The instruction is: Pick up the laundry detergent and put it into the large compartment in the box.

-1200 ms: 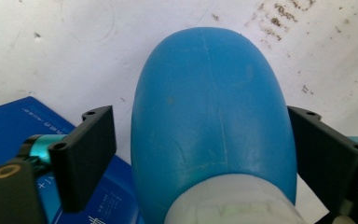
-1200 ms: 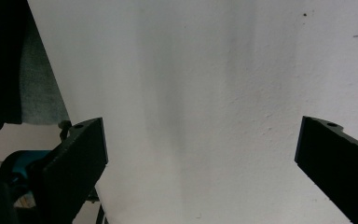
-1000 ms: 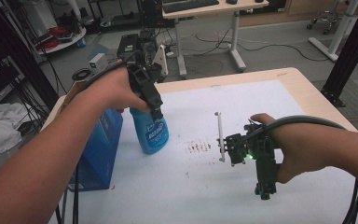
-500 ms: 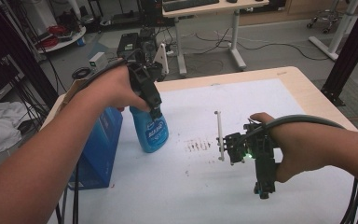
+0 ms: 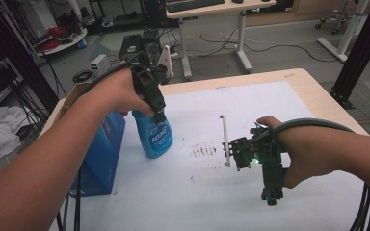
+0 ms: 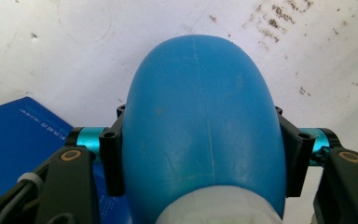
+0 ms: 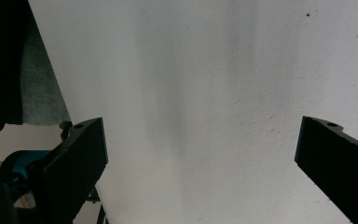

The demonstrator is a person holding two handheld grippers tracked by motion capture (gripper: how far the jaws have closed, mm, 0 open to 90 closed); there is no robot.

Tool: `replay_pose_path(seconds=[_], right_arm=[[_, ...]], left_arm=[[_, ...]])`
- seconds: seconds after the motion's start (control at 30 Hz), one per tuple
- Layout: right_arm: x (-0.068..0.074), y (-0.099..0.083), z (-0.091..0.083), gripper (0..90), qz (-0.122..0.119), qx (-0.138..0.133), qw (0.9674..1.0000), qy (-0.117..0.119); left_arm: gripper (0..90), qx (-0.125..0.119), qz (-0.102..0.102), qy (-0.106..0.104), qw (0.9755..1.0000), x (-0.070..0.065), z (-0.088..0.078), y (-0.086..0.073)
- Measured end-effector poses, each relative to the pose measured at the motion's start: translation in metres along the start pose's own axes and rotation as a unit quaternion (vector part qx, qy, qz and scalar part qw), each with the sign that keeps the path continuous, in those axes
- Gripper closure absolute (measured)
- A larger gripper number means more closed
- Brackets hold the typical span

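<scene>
A blue spray bottle [image 5: 153, 137] stands on the white table top [image 5: 270, 101], left of centre. My left gripper [image 5: 157, 111] comes down on its upper part from above. In the left gripper view the black pads [image 6: 112, 158] press on both sides of the blue body [image 6: 200, 93]; the jaws have just been closing on it. My right gripper [image 5: 269, 192] hangs over the table at the right. Its jaws [image 7: 200, 140] stand wide apart over bare white surface, with nothing between them.
A blue box [image 5: 99, 154] stands at the table's left edge, just beside the bottle. Brown stains [image 5: 204, 150] mark the surface between the bottle and my right hand. A thin white bar [image 5: 225, 139] stands up next to the right gripper.
</scene>
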State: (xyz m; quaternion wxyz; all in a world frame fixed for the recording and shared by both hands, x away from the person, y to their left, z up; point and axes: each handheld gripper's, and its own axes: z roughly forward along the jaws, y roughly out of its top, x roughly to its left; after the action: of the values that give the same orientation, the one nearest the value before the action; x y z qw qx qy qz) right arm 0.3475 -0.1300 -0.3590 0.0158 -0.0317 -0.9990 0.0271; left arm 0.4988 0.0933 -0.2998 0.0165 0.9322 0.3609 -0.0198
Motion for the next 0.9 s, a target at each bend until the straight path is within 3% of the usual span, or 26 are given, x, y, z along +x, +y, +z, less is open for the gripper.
replay_pose_path(seconds=[0.03, 0.2, 0.5, 0.57, 0.6, 0.63, 0.73, 0.9], right_arm=[[0.002, 0.000, -0.001, 1.4, 0.014, 0.008, 0.9999, 0.002], [-0.001, 0.000, 0.000, 1.4, -0.001, 0.000, 1.0000, 0.000], [-0.001, 0.002, 0.002, 1.4, 0.000, 0.001, 1.0000, 0.002], [0.000, 0.002, 0.002, 1.4, 0.000, 0.002, 1.0000, 0.001], [0.001, 0.002, 0.001, 1.4, 0.012, 0.008, 0.9999, 0.003], [-0.001, 0.002, 0.002, 1.4, -0.009, 0.005, 0.9999, -0.004], [-0.001, 0.002, 0.001, 1.4, -0.012, 0.004, 0.9999, -0.003], [0.002, 0.003, 0.000, 1.4, 0.009, 0.006, 0.9999, 0.003]], left_arm=[[36.2, -0.004, -0.004, 0.001, 1.0000, -0.001, 0.001, 0.000], [37.2, 0.000, -0.005, 0.006, 1.0000, -0.001, 0.000, 0.000], [38.2, -0.001, -0.008, 0.012, 0.9999, -0.003, 0.001, 0.000], [38.3, 0.003, 0.001, 0.015, 0.9999, -0.003, 0.000, 0.000], [38.3, 0.003, 0.002, 0.016, 0.9999, -0.004, 0.000, -0.001], [38.3, 0.003, 0.003, 0.017, 0.9998, -0.006, -0.001, -0.002], [38.3, 0.000, 0.004, 0.013, 0.9999, -0.006, -0.005, -0.003], [38.4, -0.005, 0.000, 0.011, 0.9999, -0.010, -0.017, -0.007]])
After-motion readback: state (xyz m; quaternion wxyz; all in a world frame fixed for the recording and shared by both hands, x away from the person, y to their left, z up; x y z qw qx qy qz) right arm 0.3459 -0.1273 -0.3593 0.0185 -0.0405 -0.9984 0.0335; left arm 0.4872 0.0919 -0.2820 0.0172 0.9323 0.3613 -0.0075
